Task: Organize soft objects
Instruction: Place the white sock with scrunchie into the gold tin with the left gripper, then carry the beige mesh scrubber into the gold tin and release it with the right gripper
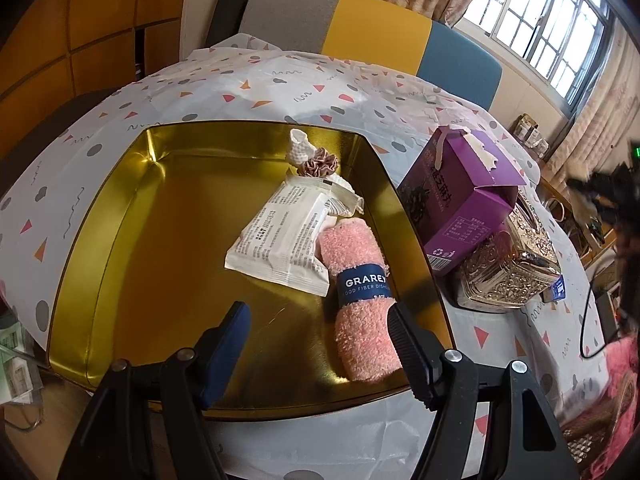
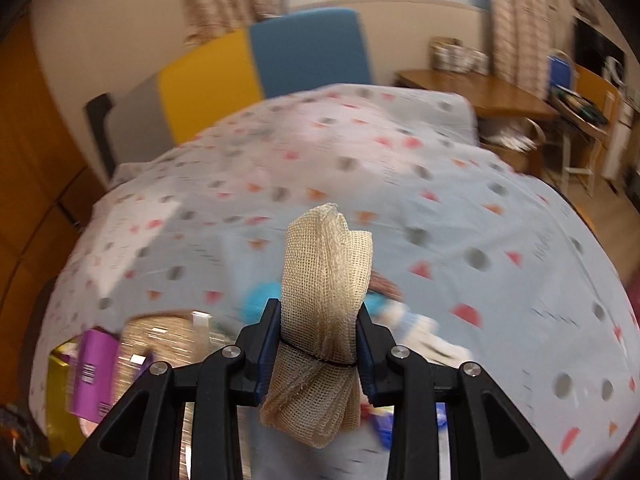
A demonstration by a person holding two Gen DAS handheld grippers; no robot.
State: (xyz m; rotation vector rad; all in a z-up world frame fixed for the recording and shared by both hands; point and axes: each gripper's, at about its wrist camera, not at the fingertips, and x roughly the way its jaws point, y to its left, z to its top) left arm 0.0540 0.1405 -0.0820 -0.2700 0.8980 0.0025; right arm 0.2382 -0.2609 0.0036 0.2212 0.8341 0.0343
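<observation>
- Left tool (image 1: 318, 322): jaws spread, nothing between the pads, hanging over the near end of the gold tin tray (image 1: 132, 216).
- Pink fluffy cloth roll (image 1: 358, 300) with a dark blue paper band lies in the tray, just ahead of the left tool's right finger and touching or nearly touching it; can't tell which.
- White wrapped packet (image 1: 284, 240) lies ahead of the left tool, centre of the tray, its right edge against the pink roll.
- Farther ahead, near the tray's far wall: a white knitted piece (image 1: 300, 152) and a mauve scrunchie (image 1: 320, 164), touching each other.
- Right of the tray, on the counter (image 1: 240, 80) with its patterned cover: purple carton (image 1: 460, 200), leaning over an embossed silver box (image 1: 508, 276).
- Right tool (image 2: 318, 320): jaws clamped on a beige mesh cloth bundle (image 2: 324, 280), tied round with a thin black band at pad level.
- Bundle stands up past the fingertips and hangs below the pads, lifted clear of the counter.
- Right view is motion-blurred. Below and left of the right tool: purple carton and the silver box. Just behind the bundle: blue and white soft items (image 2: 404, 316), too smeared to identify.
</observation>
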